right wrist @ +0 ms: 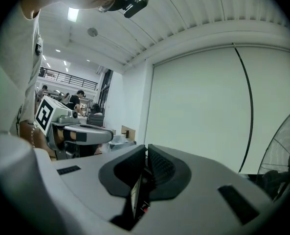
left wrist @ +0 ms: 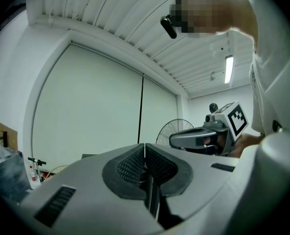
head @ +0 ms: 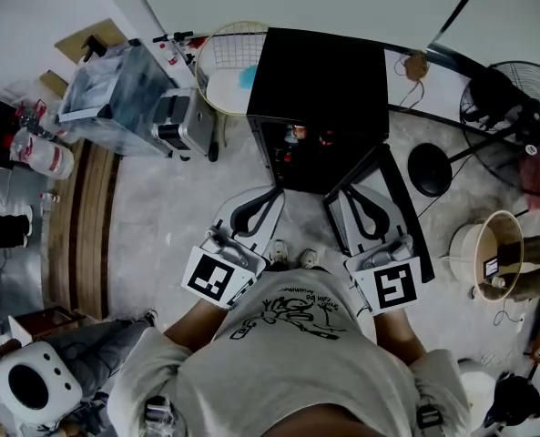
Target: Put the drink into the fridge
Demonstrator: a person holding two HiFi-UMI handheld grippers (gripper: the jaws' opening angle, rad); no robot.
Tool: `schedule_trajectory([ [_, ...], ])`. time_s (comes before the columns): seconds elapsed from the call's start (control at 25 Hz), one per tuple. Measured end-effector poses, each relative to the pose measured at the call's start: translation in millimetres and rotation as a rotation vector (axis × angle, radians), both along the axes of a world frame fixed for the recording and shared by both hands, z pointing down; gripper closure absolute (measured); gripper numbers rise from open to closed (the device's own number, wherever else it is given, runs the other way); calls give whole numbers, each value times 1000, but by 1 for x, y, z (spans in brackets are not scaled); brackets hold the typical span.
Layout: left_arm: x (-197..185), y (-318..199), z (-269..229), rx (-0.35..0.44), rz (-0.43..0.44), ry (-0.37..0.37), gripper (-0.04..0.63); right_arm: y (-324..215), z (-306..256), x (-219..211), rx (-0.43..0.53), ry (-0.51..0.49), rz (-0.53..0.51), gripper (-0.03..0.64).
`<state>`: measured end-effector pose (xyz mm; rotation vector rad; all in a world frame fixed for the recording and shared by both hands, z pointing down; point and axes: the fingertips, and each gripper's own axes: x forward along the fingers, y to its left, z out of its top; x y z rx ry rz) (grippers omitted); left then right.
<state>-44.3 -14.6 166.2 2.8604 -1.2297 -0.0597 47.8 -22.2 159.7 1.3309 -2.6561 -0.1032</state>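
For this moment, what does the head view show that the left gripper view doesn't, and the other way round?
Only the head view: the black fridge standing open with small items inside, and a bucket on the floor. Only the left gripper view: the ceiling light and a close look at the left gripper, jaws together, nothing between them. Both: the left gripper, the right gripper and the standing fan.

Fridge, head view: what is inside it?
Inside the open black fridge, two small reddish items show at the front. Its top covers everything deeper in, and what the items are is unclear.
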Motion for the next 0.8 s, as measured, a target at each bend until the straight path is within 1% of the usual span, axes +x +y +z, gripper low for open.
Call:
schedule_trajectory([
  [0.24,3,9,-8,-3,18,11,571,9,-8,1,-1,6,5,594],
  [0.44,5,10,-8,-6,23,23,571,10,-14,8,16,-29,29,609],
  [0.6,3,8,-10,-3,25,19,571,7,-9,13,6,3,32,609],
  [0.8,4,5,-9,-4,22,20,571,5,-12,14,4,-7,41,609],
])
